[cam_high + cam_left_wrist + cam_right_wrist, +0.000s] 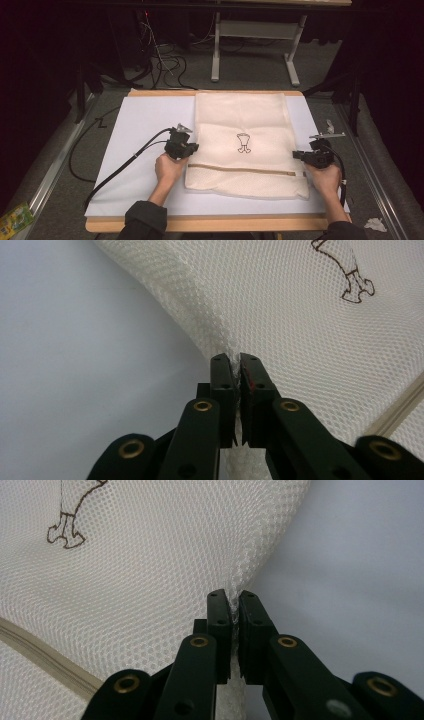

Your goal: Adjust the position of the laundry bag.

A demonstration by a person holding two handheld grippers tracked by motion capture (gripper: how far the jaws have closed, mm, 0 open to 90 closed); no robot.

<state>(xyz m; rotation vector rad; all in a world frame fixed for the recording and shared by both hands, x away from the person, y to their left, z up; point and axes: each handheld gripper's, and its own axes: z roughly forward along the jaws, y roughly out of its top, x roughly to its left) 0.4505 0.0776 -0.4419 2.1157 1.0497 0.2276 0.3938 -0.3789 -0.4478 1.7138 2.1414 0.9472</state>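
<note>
As jaws clamp, 2 hand-held grippers (239, 357) (234, 594) pinch mesh bag (242, 125) edges.

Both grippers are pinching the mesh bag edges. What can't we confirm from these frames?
- Mesh bag contents: high view, weave too fine to see through.
- Small brown print: too small in high view, cut off by the top edge in both gripper views.
- Zipper pull: too small to place.
- Bag underside: hidden against the white sheet.
</note>
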